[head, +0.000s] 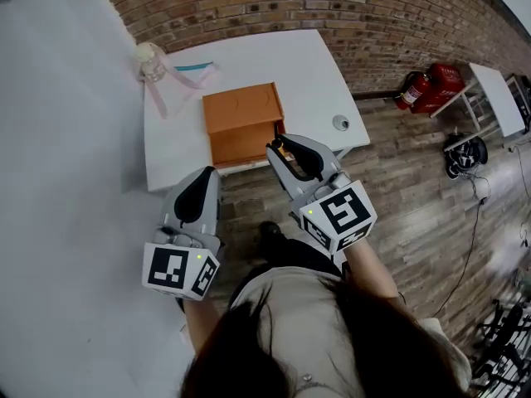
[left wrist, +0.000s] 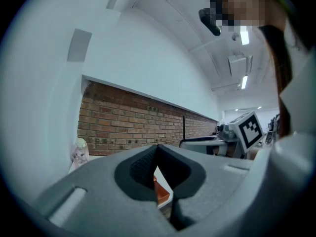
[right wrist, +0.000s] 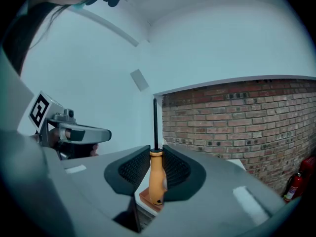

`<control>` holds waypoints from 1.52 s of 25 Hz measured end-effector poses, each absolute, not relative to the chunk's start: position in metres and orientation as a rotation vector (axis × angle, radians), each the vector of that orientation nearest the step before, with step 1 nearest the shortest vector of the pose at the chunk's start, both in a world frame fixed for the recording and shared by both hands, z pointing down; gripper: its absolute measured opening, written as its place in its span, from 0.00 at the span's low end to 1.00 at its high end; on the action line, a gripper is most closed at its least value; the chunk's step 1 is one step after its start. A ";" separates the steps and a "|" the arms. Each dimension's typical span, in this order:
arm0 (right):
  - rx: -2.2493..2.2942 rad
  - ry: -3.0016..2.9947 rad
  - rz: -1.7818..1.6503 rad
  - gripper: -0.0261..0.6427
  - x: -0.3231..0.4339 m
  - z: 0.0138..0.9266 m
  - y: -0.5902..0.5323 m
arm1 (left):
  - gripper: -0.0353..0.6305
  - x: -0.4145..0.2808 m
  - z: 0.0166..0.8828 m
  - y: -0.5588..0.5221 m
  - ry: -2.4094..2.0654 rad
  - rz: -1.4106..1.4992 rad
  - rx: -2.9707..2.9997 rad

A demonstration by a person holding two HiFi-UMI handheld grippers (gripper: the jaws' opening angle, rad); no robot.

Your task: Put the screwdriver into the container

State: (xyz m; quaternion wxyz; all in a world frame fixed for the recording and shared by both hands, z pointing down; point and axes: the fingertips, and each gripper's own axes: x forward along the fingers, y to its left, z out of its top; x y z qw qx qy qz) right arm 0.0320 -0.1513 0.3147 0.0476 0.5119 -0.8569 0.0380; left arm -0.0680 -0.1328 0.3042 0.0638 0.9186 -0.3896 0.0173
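light: bright, even, from ceiling strips (left wrist: 244,37) | shadows: faint | edges: fisheye-warped, black corners | focus: sharp

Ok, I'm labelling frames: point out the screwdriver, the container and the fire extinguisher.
screwdriver (right wrist: 156,179), right gripper view, orange handle.
container (head: 241,108), head view, orange top surface.
fire extinguisher (head: 414,92), head view, red body.

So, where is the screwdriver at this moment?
The screwdriver is gripped by its orange handle in the right gripper, shaft pointing up in that gripper's view, by the near right corner of the orange container on the white table.
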 end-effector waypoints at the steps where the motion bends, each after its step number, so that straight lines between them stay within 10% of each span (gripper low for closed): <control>1: 1.553 -2.611 0.117 0.16 0.033 0.317 -0.156 | 0.06 -0.068 0.305 -0.137 -1.181 0.054 2.770; 38: 1.090 -2.372 0.170 0.16 0.040 0.486 -0.270 | 0.06 -0.082 0.337 -0.211 -1.351 0.133 2.615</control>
